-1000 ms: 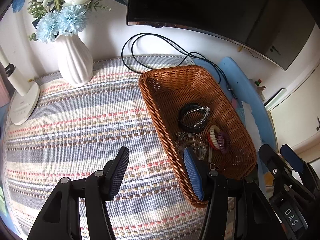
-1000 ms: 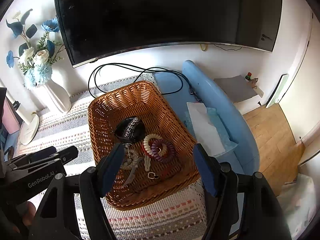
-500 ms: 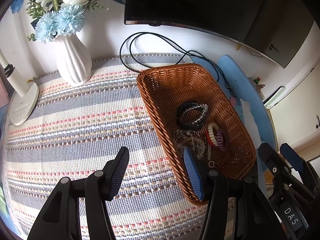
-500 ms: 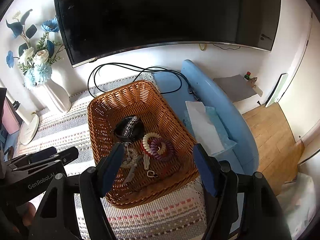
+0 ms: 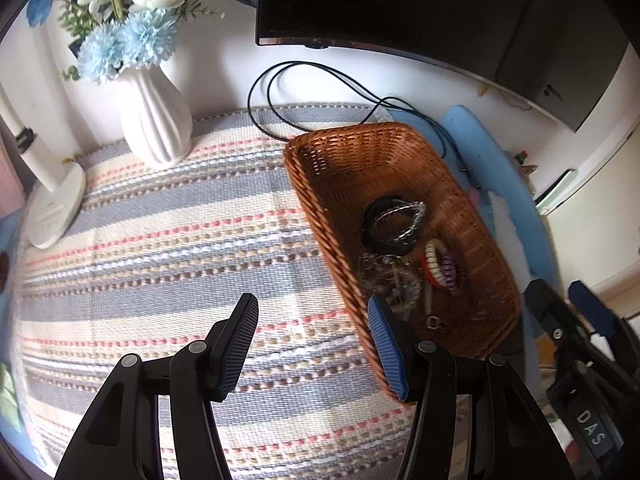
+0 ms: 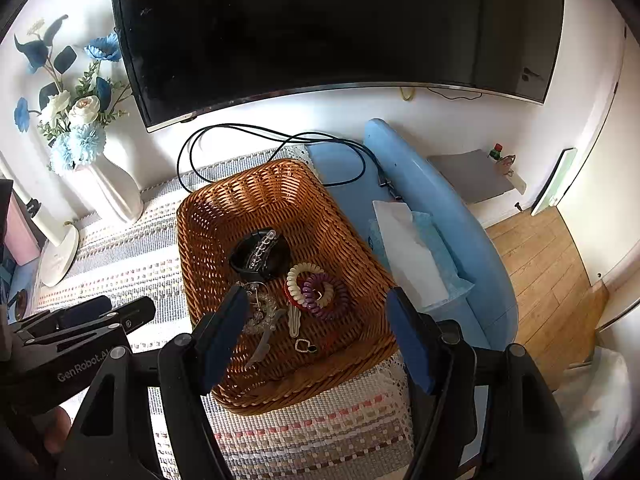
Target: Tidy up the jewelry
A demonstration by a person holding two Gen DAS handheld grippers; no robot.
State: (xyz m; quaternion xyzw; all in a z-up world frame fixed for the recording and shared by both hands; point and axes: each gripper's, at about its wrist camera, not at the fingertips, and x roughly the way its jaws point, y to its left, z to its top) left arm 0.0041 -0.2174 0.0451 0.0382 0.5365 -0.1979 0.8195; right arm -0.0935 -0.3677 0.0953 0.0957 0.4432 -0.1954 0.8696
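A brown wicker basket point(image 5: 400, 152) point(image 6: 248, 200) sits on the striped cloth and holds the jewelry: a black band with a silver bracelet point(image 5: 394, 222) point(image 6: 260, 254), coiled hair ties point(image 5: 442, 266) point(image 6: 316, 288), a clear bead bracelet point(image 5: 384, 278) point(image 6: 260, 308), a hair clip point(image 6: 294, 320) and a small pendant point(image 6: 306, 346). My left gripper point(image 5: 312, 312) is open and empty above the cloth at the basket's left rim. My right gripper point(image 6: 314, 302) is open and empty above the basket's near end.
A white vase of blue and white flowers point(image 5: 154, 128) point(image 6: 106, 192) and a white lamp base point(image 5: 54, 208) stand at the back left. A black cable point(image 5: 316, 92) loops behind the basket under the dark screen point(image 6: 320, 28). A tissue pack point(image 6: 416, 256) lies on the blue surface at right.
Both grippers have drawn back slightly from the basket, staying open and empty. The left view has shifted a little to the left. The jewelry has not moved.
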